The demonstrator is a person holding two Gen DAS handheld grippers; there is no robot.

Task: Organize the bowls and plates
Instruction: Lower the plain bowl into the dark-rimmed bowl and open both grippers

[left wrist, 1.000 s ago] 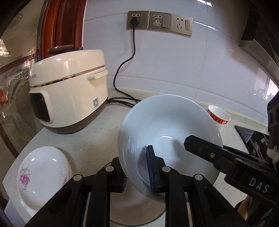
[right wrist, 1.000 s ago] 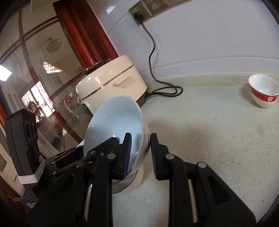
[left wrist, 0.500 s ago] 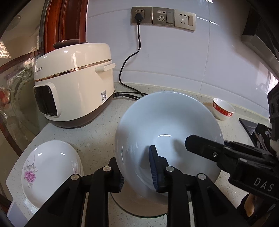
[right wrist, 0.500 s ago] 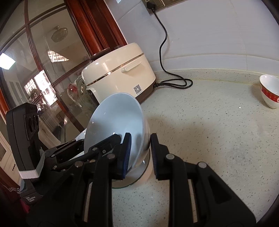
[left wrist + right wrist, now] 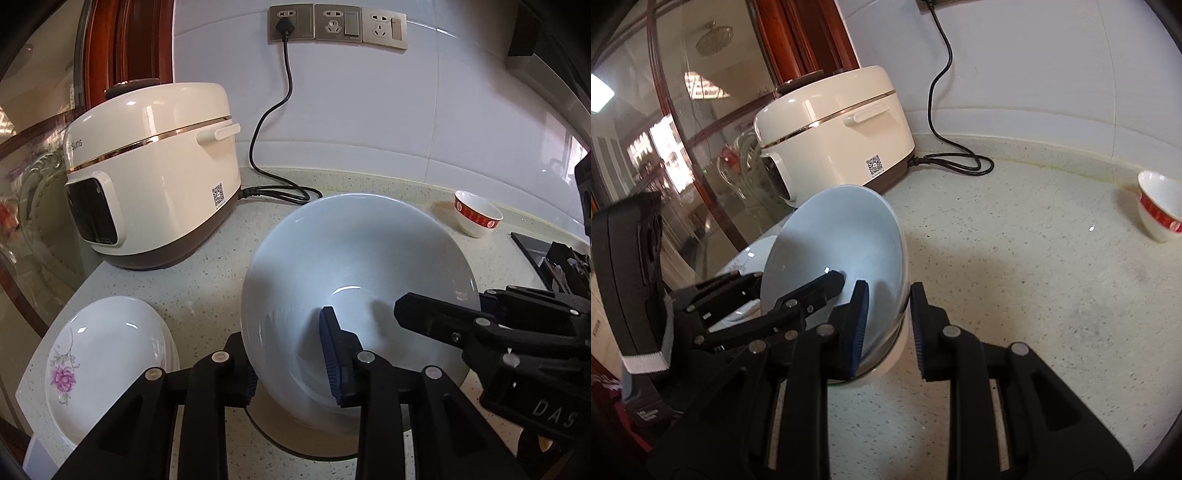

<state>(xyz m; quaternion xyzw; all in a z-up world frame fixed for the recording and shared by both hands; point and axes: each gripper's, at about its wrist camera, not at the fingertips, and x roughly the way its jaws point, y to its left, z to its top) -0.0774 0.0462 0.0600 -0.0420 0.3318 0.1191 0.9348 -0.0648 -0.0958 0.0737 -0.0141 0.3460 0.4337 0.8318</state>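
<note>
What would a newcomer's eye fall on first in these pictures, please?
The big white bowl, tilted at the centre over a plate with both grippers at its rim: the right gripper clamps it, and the left gripper is opening around it. Behind it on the left stands a cream rice cooker.

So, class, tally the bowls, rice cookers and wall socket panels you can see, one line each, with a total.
Bowls: 2, large white bowl, small red-banded bowl
Rice cooker: 1
Socket panels: 3
Total: 6
</note>
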